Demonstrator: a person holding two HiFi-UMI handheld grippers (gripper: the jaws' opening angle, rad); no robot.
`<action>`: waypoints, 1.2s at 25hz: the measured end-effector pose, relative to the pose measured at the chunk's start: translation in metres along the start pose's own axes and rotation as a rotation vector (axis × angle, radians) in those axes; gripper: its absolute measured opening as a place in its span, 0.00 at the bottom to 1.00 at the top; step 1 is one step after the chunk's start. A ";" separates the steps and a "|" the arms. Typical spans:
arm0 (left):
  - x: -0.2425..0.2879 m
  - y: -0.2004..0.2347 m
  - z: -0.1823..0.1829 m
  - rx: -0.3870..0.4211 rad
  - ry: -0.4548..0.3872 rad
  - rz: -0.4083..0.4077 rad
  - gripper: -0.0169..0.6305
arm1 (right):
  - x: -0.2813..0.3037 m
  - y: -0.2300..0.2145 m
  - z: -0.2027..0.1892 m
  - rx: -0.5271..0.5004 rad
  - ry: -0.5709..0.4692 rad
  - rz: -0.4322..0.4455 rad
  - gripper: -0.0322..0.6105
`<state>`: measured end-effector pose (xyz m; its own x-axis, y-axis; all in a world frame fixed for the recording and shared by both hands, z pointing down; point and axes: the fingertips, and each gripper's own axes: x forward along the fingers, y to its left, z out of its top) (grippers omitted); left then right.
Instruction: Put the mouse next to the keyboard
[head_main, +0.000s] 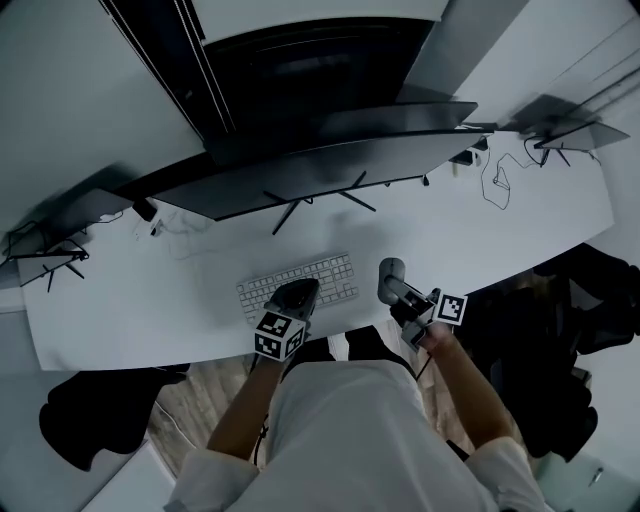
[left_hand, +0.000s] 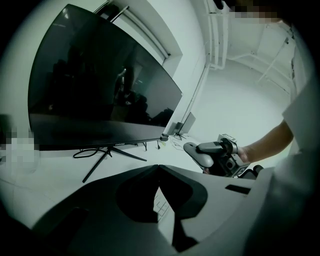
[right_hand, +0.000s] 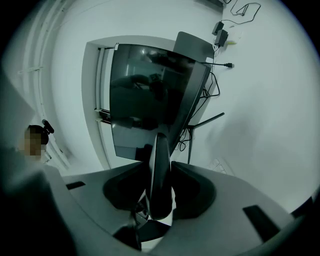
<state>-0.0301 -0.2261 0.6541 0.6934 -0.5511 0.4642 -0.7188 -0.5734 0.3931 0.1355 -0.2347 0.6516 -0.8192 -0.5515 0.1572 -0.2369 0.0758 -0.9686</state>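
1. the right gripper was clamped on the mouse, holding it on edge over the near part of the desk, just right of the keyboard.
2. the left gripper had its jaws together on nothing, above the keyboard's near edge.
3. the mouse looked light, rigid and smooth-shelled, so a grip across its sides at mid-body seemed the safest against slipping.

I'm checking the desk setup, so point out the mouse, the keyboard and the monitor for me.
mouse (head_main: 390, 272): head view, on its rounded far end.
keyboard (head_main: 335, 272): head view, on the right half of its keys.
monitor (left_hand: 100, 85): left gripper view, on the middle of its dark screen.
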 end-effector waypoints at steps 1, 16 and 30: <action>0.002 -0.001 0.000 -0.003 -0.002 0.009 0.05 | 0.001 -0.002 0.002 0.004 0.009 0.004 0.28; 0.020 0.001 -0.009 -0.050 -0.023 0.139 0.05 | 0.009 -0.034 0.013 0.019 0.180 -0.012 0.28; 0.039 -0.014 -0.030 -0.112 -0.012 0.221 0.05 | 0.023 -0.100 -0.001 -0.010 0.363 -0.115 0.28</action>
<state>0.0055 -0.2217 0.6904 0.5184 -0.6633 0.5398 -0.8539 -0.3674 0.3686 0.1401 -0.2538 0.7526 -0.9181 -0.2270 0.3249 -0.3420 0.0396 -0.9389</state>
